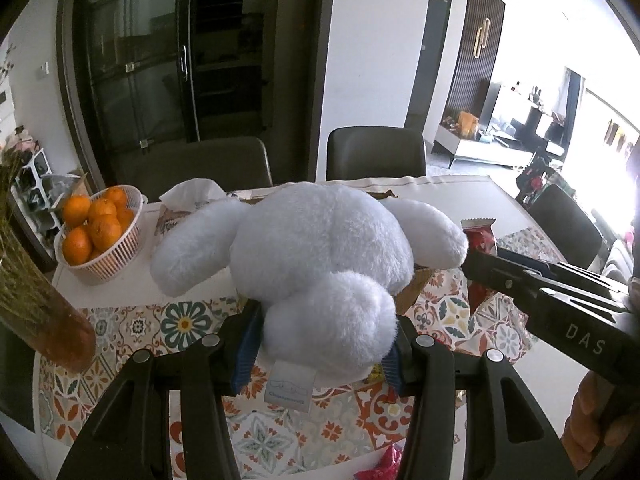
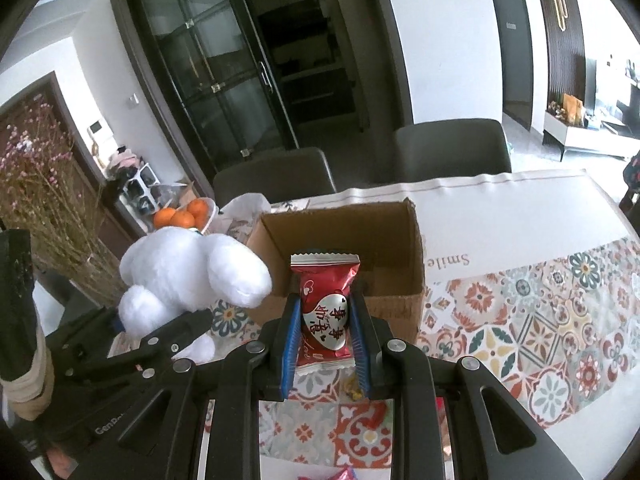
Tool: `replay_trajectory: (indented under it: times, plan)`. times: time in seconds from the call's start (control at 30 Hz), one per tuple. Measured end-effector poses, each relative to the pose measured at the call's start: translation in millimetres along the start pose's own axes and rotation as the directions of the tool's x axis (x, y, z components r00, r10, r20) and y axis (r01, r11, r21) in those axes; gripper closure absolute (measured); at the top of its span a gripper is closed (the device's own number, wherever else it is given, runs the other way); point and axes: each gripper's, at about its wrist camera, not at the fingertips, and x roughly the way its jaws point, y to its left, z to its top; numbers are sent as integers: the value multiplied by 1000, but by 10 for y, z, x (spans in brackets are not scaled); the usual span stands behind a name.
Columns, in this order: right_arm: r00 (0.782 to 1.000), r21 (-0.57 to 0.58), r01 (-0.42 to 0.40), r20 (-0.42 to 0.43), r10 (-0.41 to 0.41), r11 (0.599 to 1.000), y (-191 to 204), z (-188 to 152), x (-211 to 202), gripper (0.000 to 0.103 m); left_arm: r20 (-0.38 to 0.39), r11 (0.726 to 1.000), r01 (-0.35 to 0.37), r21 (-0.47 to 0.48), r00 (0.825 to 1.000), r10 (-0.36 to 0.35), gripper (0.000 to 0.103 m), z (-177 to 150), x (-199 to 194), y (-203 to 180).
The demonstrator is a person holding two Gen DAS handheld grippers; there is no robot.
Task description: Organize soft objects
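My left gripper [image 1: 324, 344] is shut on a white plush toy [image 1: 316, 248] and holds it above the table, in front of an open cardboard box [image 2: 360, 236]. The plush also shows in the right wrist view [image 2: 188, 272], left of the box. My right gripper [image 2: 326, 320] is shut on a red foil snack packet [image 2: 324, 308] and holds it upright just before the box's near wall. In the left wrist view the right gripper [image 1: 476, 258] reaches in from the right, with the packet [image 1: 482, 240] beside the plush's ear.
A white basket of oranges [image 1: 100, 232] and a tissue pack [image 1: 192, 196] stand at the table's far left. A vase of dried flowers [image 1: 36, 300] stands at the left. A patterned tablecloth [image 2: 540, 320] covers the table. Dark chairs [image 1: 376, 152] stand behind it. More red wrappers [image 1: 388, 460] lie near the front edge.
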Motion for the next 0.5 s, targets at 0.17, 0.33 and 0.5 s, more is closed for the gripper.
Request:
replay_trajectory:
  times: [0.17, 0.33, 0.5]
  plan:
    - [1000, -4, 3, 13, -3, 1000, -4, 143, 32, 78, -2, 1000, 12, 0, 1000, -12, 53, 95, 64, -7]
    - [1000, -4, 2, 19, -2, 1000, -30, 291, 89, 78, -8, 1000, 19, -1, 1000, -19, 52, 261, 134, -11]
    - [1000, -6, 0, 19, 0, 1000, -54, 419, 154, 78, -4, 1000, 16, 7, 1000, -16, 52, 399, 164, -29]
